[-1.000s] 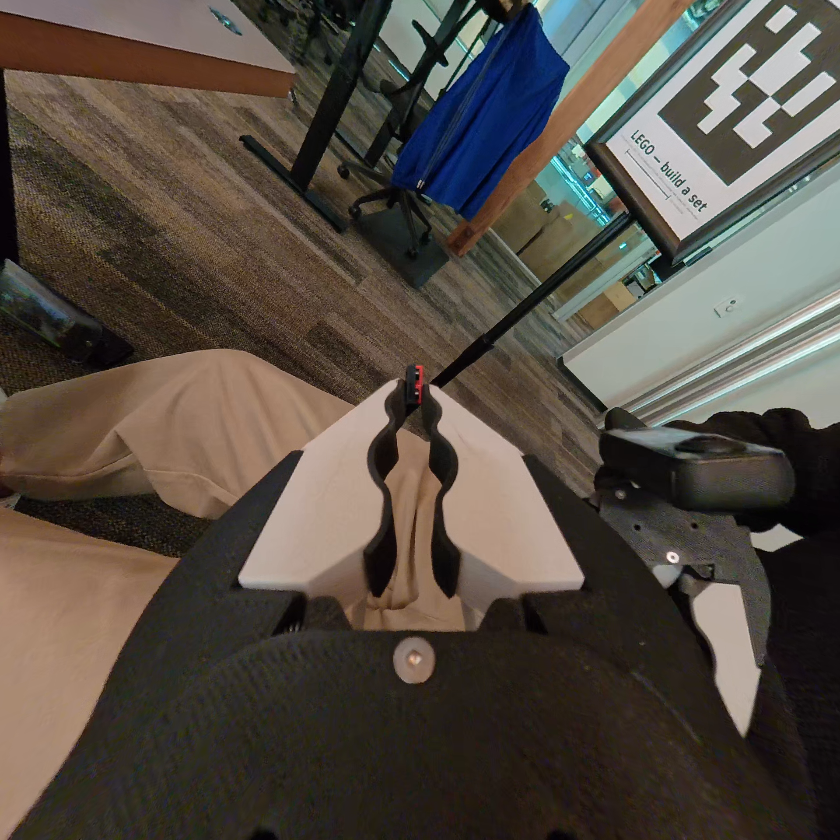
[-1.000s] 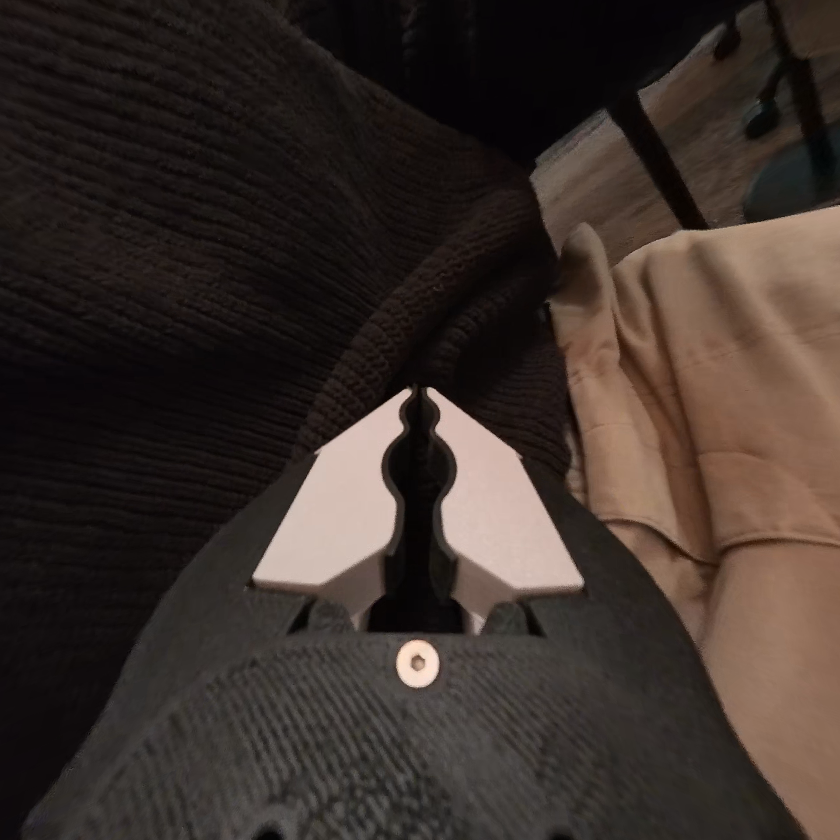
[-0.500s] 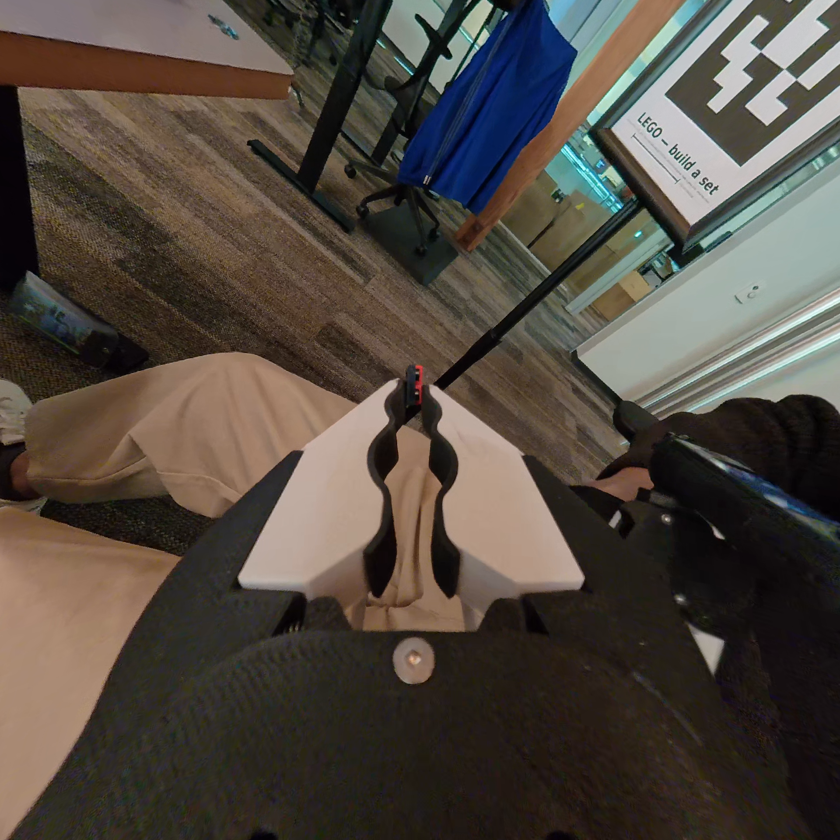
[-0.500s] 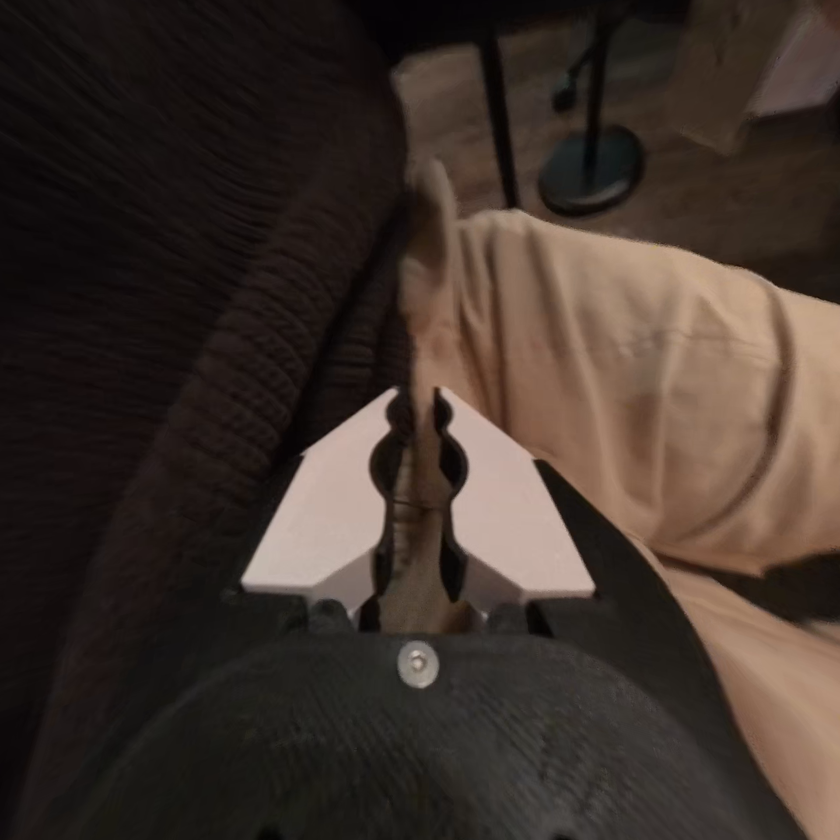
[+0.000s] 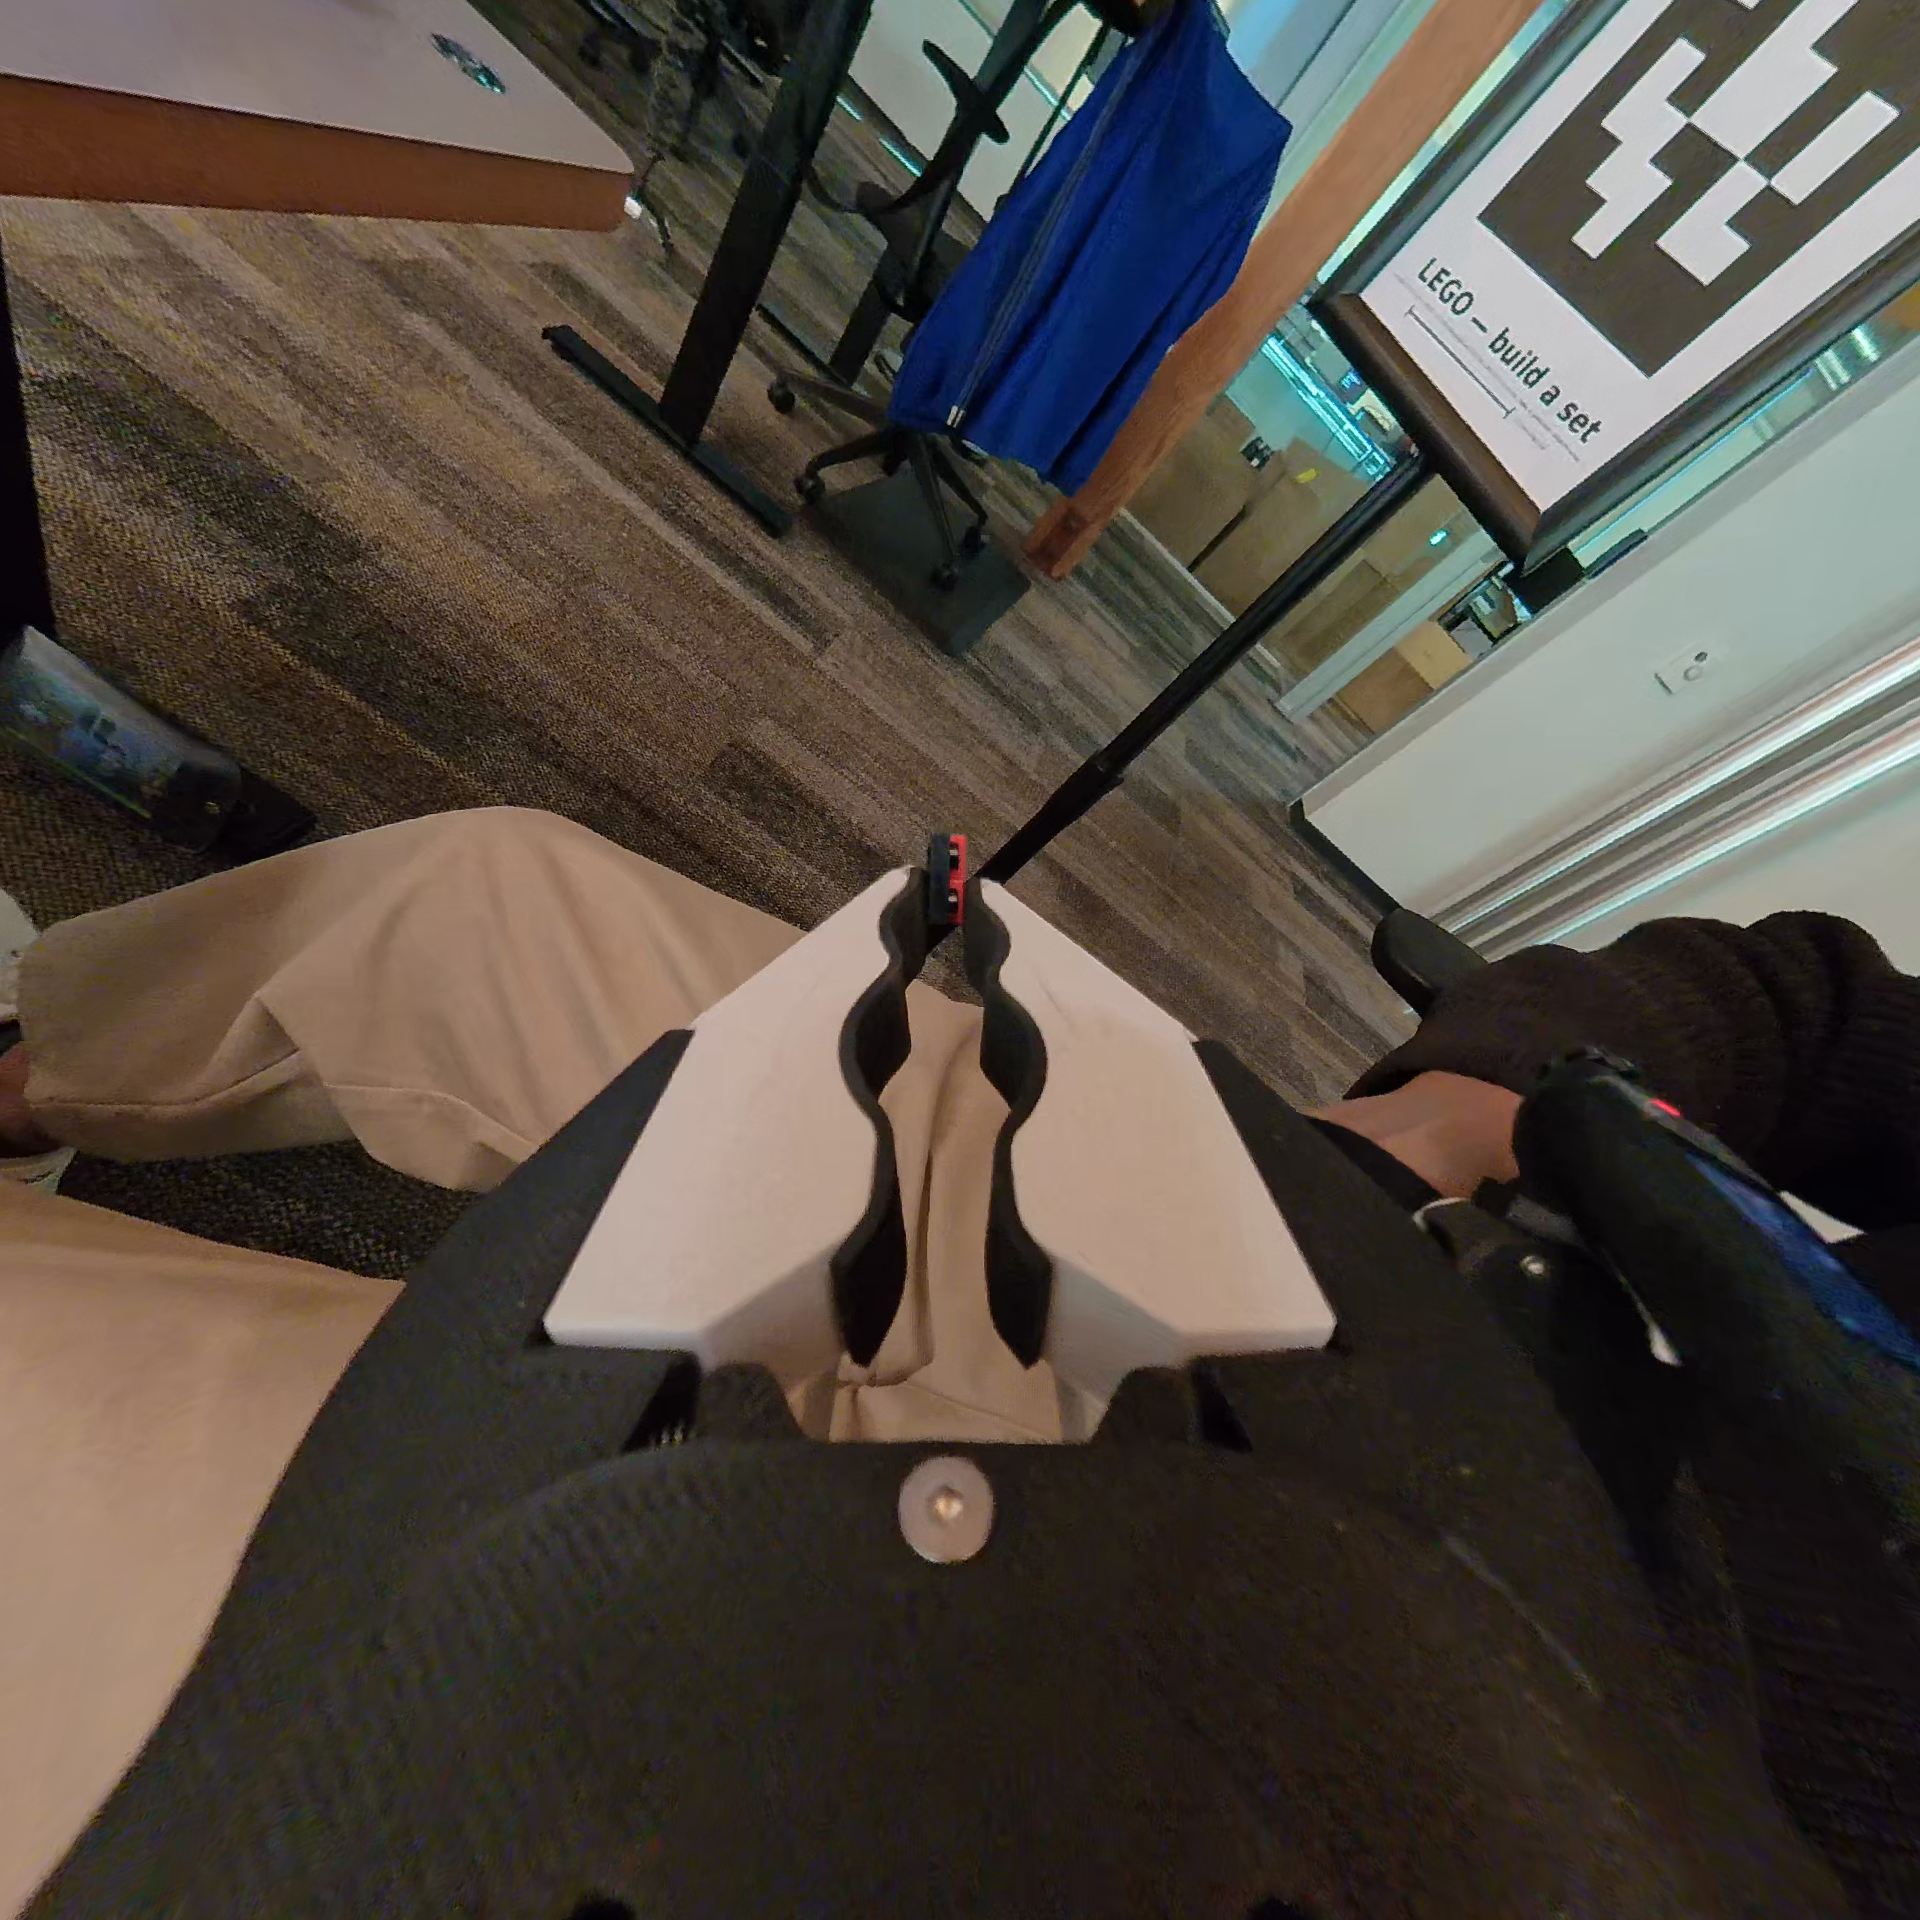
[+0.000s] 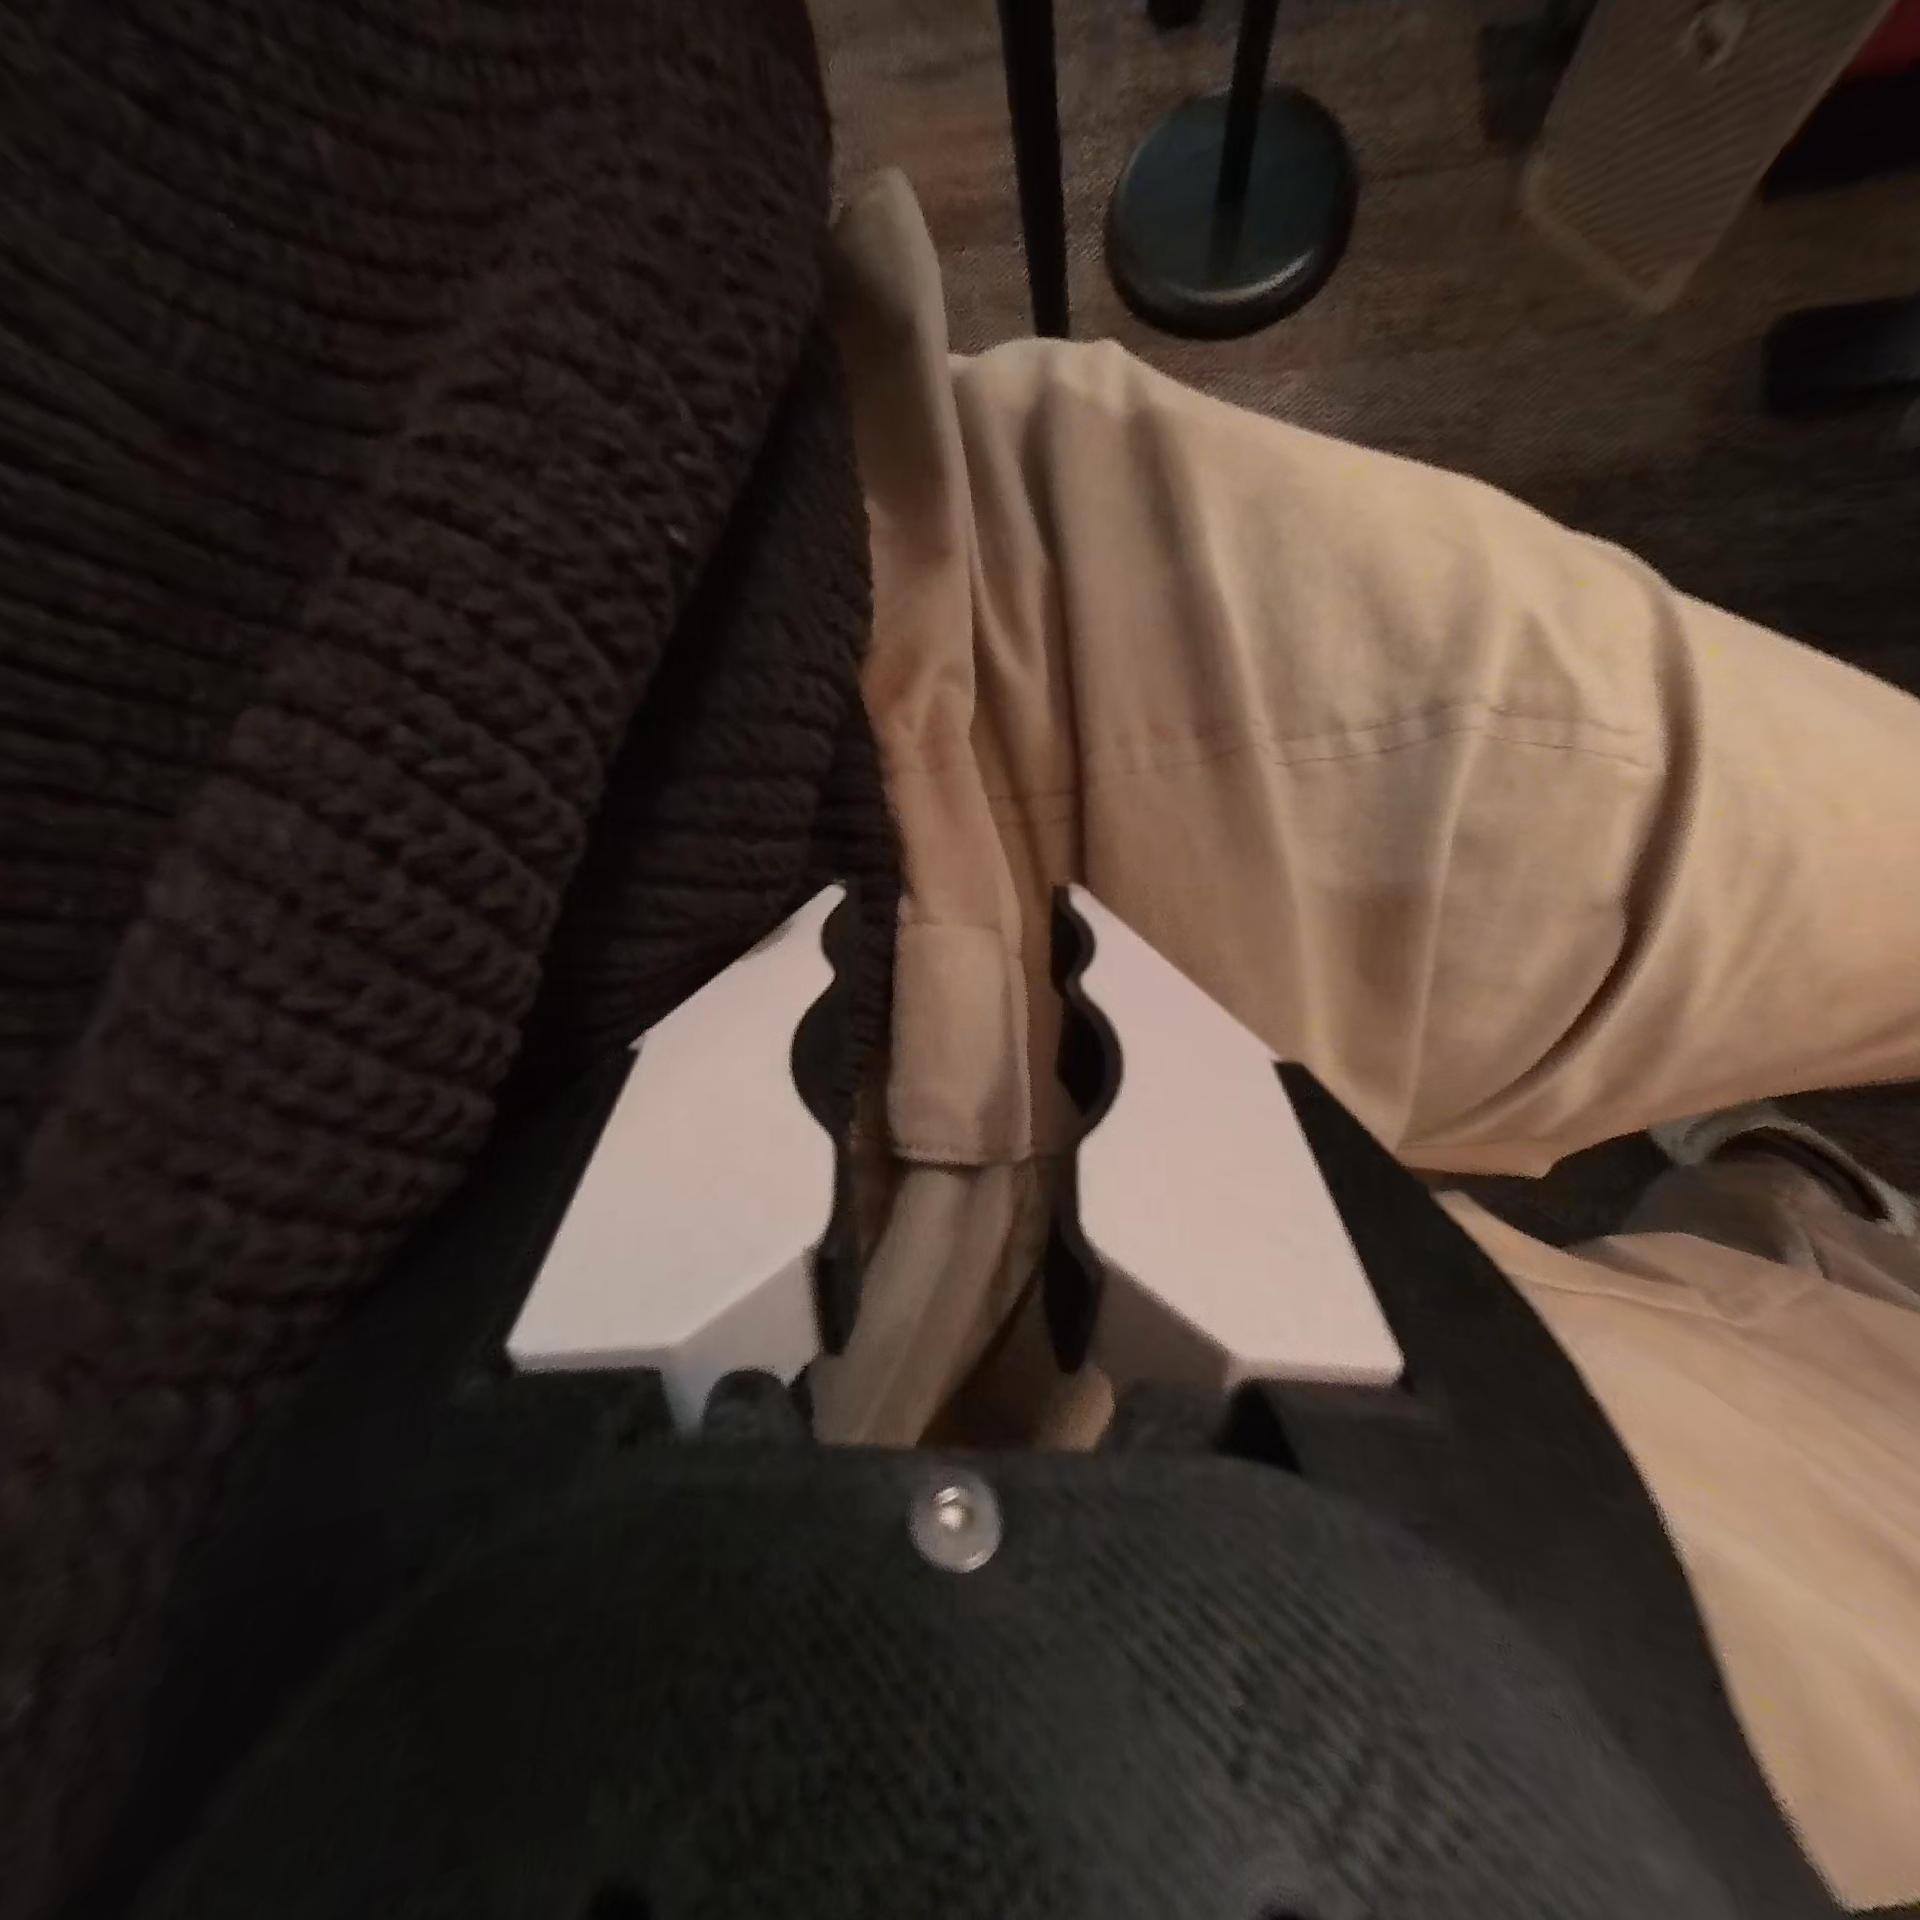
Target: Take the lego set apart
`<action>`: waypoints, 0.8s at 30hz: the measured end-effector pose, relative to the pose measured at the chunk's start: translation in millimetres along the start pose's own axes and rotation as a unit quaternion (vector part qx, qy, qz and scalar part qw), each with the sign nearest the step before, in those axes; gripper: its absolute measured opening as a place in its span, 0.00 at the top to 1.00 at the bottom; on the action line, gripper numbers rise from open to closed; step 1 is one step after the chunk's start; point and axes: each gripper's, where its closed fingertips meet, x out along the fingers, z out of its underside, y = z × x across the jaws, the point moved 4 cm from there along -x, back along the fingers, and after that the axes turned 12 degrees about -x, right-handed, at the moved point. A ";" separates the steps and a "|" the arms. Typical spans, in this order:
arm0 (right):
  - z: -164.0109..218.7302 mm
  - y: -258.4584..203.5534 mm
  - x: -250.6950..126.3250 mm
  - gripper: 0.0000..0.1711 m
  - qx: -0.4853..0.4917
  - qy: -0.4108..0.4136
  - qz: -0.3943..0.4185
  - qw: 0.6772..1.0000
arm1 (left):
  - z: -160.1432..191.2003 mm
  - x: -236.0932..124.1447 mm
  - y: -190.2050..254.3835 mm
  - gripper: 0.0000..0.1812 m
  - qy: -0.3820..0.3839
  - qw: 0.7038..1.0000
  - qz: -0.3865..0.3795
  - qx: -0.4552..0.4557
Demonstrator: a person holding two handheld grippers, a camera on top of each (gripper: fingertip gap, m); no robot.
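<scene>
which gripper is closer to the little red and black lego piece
Left. The left gripper pinches the red and black lego piece at its fingertips. The right gripper is open over beige trousers, no piece in its view.

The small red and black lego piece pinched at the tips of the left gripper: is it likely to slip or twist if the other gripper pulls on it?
The small red and black lego piece looks rigid, so it should not bend. Only the very tips of the left gripper hold it, so it may pivot or pop out under a sideways pull. It looks very light; if freed, it would probably drop onto the beige trousers.
</scene>
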 end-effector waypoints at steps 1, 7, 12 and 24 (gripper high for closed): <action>2.0 0.6 2.3 0.79 0.009 -0.003 -0.014 1.000 | 0.2 0.2 -0.1 0.98 -0.001 1.000 0.000 0.000; 5.1 13.2 4.4 0.96 0.028 -0.012 0.015 0.999 | 0.6 -0.3 0.8 0.98 -0.004 1.000 0.003 0.002; 11.0 19.9 6.4 0.93 0.126 0.026 -0.039 0.991 | 0.1 -1.3 1.4 0.98 -0.004 1.000 0.006 0.000; -33.1 -37.2 -34.5 1.00 0.202 0.183 -0.175 0.946 | 0.4 -1.3 -1.6 0.98 -0.003 1.000 0.003 -0.010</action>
